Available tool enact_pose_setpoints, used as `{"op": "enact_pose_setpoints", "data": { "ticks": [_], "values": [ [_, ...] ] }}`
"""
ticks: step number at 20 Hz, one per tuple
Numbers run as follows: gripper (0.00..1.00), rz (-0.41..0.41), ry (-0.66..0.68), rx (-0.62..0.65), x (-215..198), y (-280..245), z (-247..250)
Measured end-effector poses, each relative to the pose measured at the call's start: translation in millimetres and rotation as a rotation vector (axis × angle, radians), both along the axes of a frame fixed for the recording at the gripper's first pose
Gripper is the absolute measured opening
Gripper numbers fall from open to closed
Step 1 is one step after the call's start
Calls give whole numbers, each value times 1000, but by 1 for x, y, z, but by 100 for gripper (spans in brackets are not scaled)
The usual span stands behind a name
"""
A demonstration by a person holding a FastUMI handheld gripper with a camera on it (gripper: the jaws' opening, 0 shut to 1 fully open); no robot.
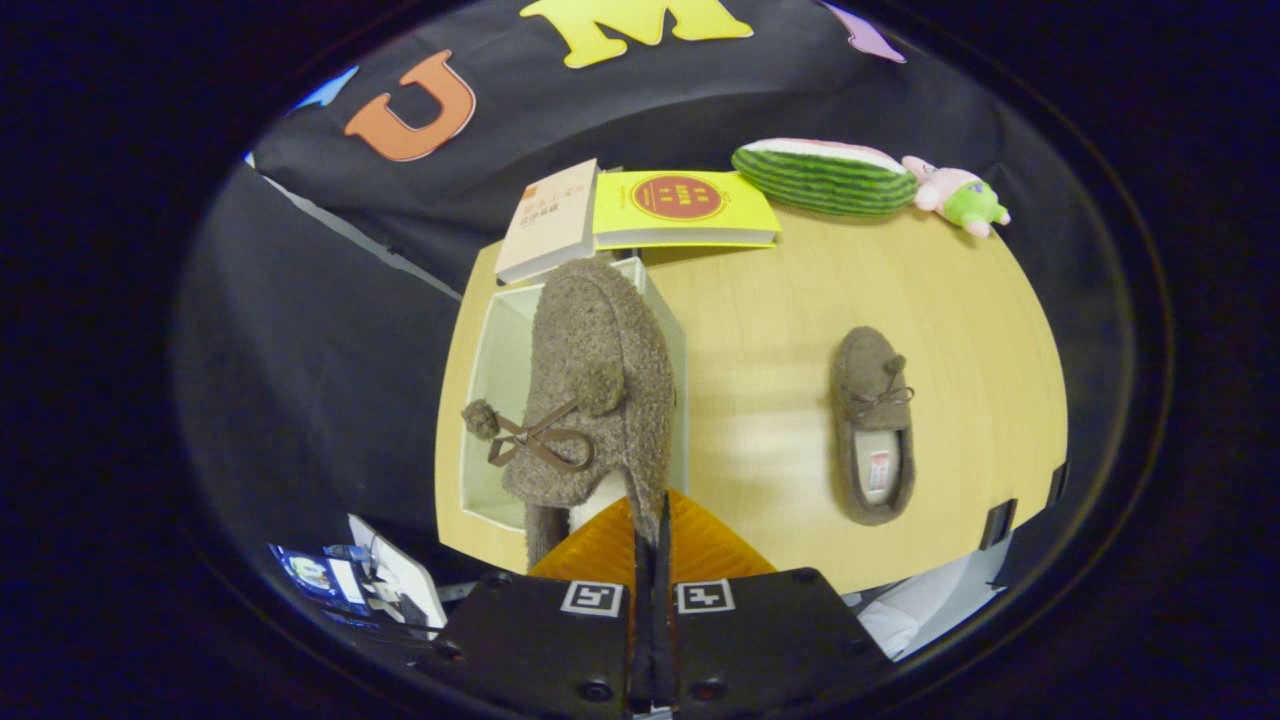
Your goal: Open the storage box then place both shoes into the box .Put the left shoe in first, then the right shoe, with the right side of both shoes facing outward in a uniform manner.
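While the gripper pinched the heel rim of a brown fleece slipper between its nearly closed fingers, that shoe hung just ahead of them over the open white storage box, its bow and pompom turned to the left. Ahead and to the right, the second slipper lay on the wooden table, an unreadable label inside it. Beyond lay two books whose cover writing was too small to read, a watermelon plush and a pink plush toy.
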State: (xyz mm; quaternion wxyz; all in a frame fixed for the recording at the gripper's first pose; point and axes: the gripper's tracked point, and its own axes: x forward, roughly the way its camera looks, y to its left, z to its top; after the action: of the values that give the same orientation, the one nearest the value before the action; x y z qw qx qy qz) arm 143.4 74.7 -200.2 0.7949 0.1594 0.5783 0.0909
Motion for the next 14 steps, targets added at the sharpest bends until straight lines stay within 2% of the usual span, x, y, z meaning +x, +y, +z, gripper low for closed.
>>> {"op": "enact_pose_setpoints", "data": {
  "ticks": [10,14],
  "values": [
    [6,-35,-64,122,34,94,-9],
    [6,-50,-80,114,50,113,-30]
  ]
}}
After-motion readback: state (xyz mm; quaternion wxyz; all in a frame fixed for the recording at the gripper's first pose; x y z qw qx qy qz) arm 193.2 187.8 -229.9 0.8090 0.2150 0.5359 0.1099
